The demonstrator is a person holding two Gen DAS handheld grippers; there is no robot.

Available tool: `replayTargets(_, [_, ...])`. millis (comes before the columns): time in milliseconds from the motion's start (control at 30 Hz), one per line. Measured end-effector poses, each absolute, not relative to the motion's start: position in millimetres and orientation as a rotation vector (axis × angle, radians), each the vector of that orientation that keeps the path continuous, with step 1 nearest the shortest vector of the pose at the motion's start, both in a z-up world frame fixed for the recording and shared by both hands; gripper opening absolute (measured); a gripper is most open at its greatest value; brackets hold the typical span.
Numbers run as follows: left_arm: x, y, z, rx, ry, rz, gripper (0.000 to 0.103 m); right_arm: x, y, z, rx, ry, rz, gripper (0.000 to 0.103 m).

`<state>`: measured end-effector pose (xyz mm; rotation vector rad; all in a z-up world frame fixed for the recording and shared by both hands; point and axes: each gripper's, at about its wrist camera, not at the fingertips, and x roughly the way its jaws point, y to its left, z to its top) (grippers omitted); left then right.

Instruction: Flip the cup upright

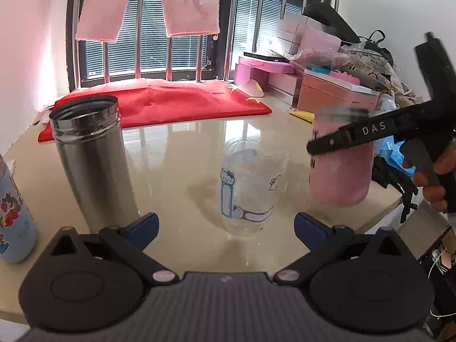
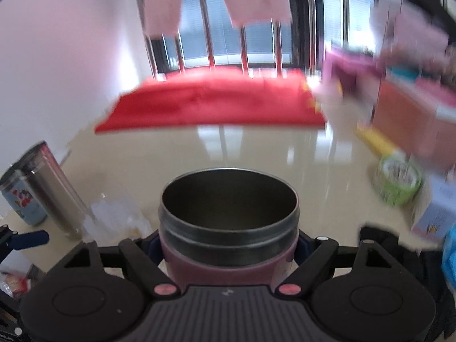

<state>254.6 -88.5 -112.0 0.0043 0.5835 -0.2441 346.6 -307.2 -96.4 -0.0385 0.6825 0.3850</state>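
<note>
Pink cup (image 2: 228, 228), upright and empty, sits clamped in right tongs (image 2: 229, 249); left tongs (image 1: 225, 228) gape apart.

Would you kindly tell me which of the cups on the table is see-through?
The clear cartoon-printed cup before the left claw; the steel cup and pink cup are opaque.

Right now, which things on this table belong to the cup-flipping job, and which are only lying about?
Job:
pink cup, held mouth-up
right gripper, shut on it
clear Hello Kitty cup, apparently upside down
left gripper, open

Lying about:
steel flask
blue cartoon bottle
red flag
green tape roll
</note>
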Motion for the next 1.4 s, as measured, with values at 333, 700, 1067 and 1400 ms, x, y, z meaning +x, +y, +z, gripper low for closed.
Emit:
replayTargets(333, [252.3,-93.8,-109.9,0.006,0.560,-0.222,0.103,330.7,-299.8,-132.8,-0.089,0.308,0.325,0.083])
replayTargets(700, [247.0,-92.0,-106.1,0.014,0.552,-0.189,0.103,322.9,-304.1,-174.2,-0.075,0.177,0.319,0.083])
replayTargets(1067, [231.0,-93.3,-97.7,0.020,0.517,-0.178,0.103,309.7,-308.6,-156.7,-0.068,0.159,0.314,0.102])
replayTargets(1400, [161.1,-76.5,-60.9,0.012,0.391,-0.155,0.103,224.2,-305.7,-98.7,-0.041,0.099,0.314,0.103])
